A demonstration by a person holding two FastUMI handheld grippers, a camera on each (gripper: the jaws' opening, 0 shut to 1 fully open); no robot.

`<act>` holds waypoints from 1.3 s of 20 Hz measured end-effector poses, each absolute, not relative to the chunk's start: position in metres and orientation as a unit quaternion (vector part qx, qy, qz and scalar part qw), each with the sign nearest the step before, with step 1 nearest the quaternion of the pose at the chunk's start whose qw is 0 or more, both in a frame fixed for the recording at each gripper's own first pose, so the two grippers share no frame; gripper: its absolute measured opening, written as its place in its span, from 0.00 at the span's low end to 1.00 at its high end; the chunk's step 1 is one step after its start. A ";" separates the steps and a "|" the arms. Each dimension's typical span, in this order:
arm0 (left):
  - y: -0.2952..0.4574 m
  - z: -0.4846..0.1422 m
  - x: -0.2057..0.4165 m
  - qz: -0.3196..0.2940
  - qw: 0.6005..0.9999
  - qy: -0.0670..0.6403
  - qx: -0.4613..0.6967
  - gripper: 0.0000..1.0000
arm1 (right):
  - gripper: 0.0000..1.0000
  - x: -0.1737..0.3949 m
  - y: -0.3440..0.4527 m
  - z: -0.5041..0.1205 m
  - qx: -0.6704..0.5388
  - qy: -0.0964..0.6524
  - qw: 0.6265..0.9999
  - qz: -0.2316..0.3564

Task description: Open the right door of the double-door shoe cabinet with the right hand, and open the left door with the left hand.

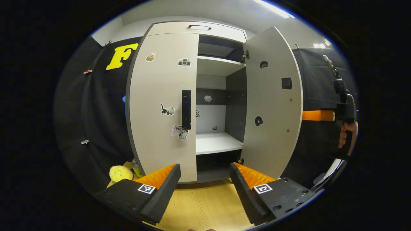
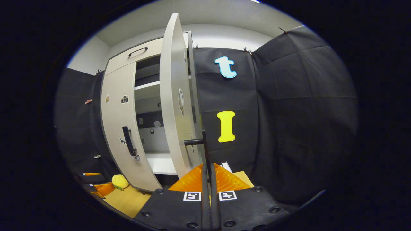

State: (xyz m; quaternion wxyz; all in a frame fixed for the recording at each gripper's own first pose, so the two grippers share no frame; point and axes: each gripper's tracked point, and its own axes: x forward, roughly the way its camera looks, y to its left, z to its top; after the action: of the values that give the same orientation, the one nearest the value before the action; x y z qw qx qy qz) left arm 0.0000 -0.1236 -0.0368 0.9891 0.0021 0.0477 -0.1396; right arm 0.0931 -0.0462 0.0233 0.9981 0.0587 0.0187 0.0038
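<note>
My right tool (image 2: 208, 179) is clenched on the right door's handle (image 2: 205, 150); the right door (image 1: 273, 102) stands swung open. My left tool (image 1: 204, 179) is released, facing the closed left door (image 1: 160, 106), apart from its handle (image 1: 186, 109).

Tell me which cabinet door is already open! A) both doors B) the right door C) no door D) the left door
B: the right door is swung wide, with the right tongs shut on its handle, while the left door lies closed and the left tongs are open in front of it, off its handle.
</note>
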 end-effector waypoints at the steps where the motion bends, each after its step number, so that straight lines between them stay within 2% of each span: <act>1: -0.123 -0.038 0.004 -0.140 0.989 0.049 0.004 0.95 | 0.05 0.086 -0.048 0.024 0.060 0.012 0.998 -0.005; 3: -0.123 -0.042 0.012 -0.144 0.988 0.055 0.006 0.95 | 0.05 0.067 -0.054 0.024 0.061 -0.001 0.998 -0.024; 6: -0.113 -0.035 0.030 -0.135 0.990 0.051 0.010 0.95 | 0.14 0.043 -0.047 0.023 0.062 -0.017 0.997 -0.034; 8: -0.101 -0.026 0.046 -0.119 0.992 0.043 0.009 0.95 | 0.31 0.032 -0.040 0.010 0.054 -0.008 0.997 -0.046; 9: -0.095 -0.021 0.056 -0.110 0.993 0.043 0.007 0.95 | 0.28 0.028 -0.030 0.003 0.050 -0.002 0.998 -0.038; 12: -0.082 -0.002 0.082 -0.089 0.996 0.029 -0.002 0.95 | 0.99 0.024 0.008 -0.015 0.028 0.009 1.000 -0.008; 15: -0.076 0.014 0.105 -0.080 0.997 0.015 0.003 0.95 | 0.96 0.026 0.041 -0.039 0.023 0.034 0.999 0.018; 16: -0.076 0.018 0.113 -0.080 0.997 0.012 0.003 0.95 | 1.00 0.029 0.051 -0.042 0.018 0.040 0.999 0.022; 20: -0.081 0.036 0.144 -0.081 0.997 0.001 -0.005 0.92 | 0.99 0.042 0.088 -0.061 0.024 0.060 0.996 0.060; 21: -0.081 0.040 0.151 -0.078 0.997 0.000 -0.004 0.95 | 0.99 0.046 0.092 -0.063 0.022 0.062 0.996 0.066; 23: -0.082 0.049 0.169 -0.070 0.997 -0.007 -0.010 0.92 | 0.99 0.055 0.098 -0.068 0.017 0.065 0.995 0.069; 26: -0.088 0.053 0.195 -0.071 0.997 0.002 -0.023 0.95 | 0.99 0.065 0.103 -0.073 0.025 0.066 0.995 0.071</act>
State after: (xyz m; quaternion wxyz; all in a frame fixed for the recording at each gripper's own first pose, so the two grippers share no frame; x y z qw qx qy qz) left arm 0.1952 -0.0879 0.0529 0.9972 -0.0226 0.0023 -0.0709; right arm 0.0650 0.1026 -0.0727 0.9949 0.0249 0.0663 0.0713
